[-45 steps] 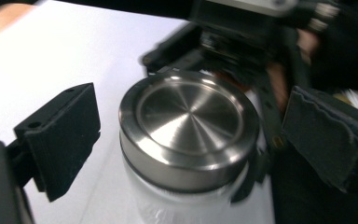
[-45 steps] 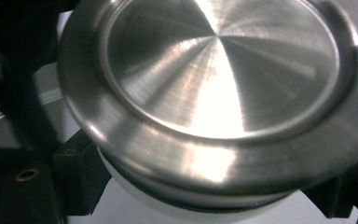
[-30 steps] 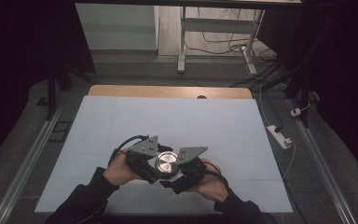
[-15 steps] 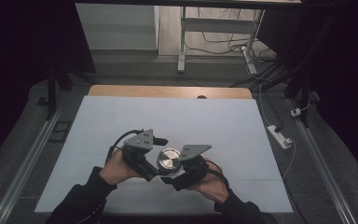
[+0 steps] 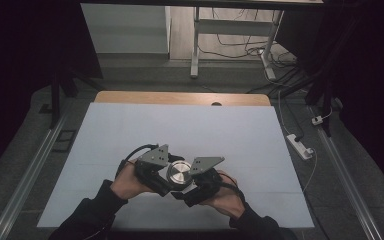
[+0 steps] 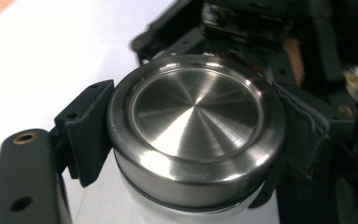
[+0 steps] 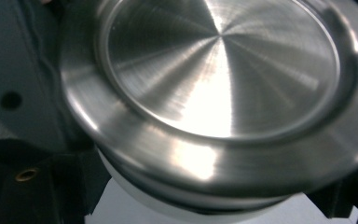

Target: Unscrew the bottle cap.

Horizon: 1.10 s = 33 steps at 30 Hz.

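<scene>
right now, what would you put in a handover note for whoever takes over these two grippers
Left gripper: shut on the steel lid, jaws on opposite sides of its rim.
Right gripper: close under the lid from the other side; its grip cannot be told.
White bottle: upright near the front of the table, between both hands.
Done: lid gripped, seated on the bottle.
Left: probably twisting the lid.
</scene>
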Each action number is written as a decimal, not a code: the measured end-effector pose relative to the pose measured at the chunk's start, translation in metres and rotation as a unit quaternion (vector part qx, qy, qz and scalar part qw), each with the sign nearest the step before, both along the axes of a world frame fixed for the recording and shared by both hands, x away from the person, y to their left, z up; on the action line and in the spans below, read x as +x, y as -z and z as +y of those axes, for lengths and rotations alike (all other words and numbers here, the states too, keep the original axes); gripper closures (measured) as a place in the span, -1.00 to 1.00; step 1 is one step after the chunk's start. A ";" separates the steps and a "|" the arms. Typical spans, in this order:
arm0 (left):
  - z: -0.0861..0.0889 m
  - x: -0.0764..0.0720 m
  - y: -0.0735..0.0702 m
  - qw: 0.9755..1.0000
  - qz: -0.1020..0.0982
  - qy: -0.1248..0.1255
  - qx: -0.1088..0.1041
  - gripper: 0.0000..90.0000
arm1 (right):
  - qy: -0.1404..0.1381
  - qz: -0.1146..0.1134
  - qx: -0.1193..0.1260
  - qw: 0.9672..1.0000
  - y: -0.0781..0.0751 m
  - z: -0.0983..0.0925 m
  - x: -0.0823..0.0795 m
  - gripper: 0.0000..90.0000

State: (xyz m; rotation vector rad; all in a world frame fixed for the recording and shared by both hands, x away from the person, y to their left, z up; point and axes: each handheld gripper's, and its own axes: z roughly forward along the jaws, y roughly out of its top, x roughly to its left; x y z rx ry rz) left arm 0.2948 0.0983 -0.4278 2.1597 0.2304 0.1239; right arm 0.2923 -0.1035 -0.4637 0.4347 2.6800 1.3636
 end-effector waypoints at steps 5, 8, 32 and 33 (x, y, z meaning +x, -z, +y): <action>-0.010 -0.004 0.002 0.997 -0.013 -0.071 -0.013 -0.56 | 0.033 0.005 0.006 0.999 0.000 -0.004 0.005 -0.67; -0.012 -0.006 0.002 0.996 -0.018 -0.085 -0.017 -0.56 | 0.042 0.003 0.007 0.999 -0.001 -0.006 0.006 -0.67; 0.016 0.004 -0.018 0.999 0.021 -0.001 -0.045 -0.87 | 0.019 0.001 0.022 1.000 -0.004 -0.007 0.005 -0.67; 0.017 0.004 -0.018 0.999 0.020 0.016 -0.039 -0.85 | 0.005 0.005 0.022 1.000 -0.004 -0.007 0.004 -0.67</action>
